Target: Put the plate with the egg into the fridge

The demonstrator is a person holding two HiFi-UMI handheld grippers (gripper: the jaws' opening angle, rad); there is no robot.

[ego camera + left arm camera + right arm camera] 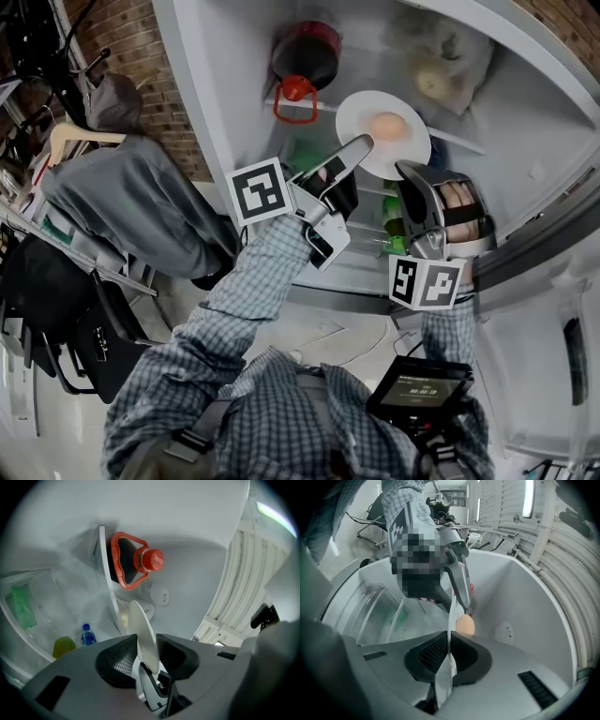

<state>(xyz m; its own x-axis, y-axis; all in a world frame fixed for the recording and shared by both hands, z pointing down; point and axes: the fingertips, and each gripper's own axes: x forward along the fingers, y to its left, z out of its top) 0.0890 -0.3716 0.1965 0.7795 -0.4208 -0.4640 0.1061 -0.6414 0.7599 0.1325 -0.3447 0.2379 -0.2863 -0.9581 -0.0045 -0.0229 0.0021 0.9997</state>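
With right tongs [449,643] pinching the plate [414,133] at its right rim, left tongs [146,641] spread, keeps the egg [387,126] level inside the fridge [208,84].

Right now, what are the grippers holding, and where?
The right gripper pinches the plate with the egg by its rim. The left gripper has its jaws apart around the opposite rim, not pressing.

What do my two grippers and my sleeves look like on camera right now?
The left gripper and right gripper have grey plastic shells with ribbed black pads inside. Each carries a white cube printed with black square markers. The sleeves are a blue-grey checked shirt.
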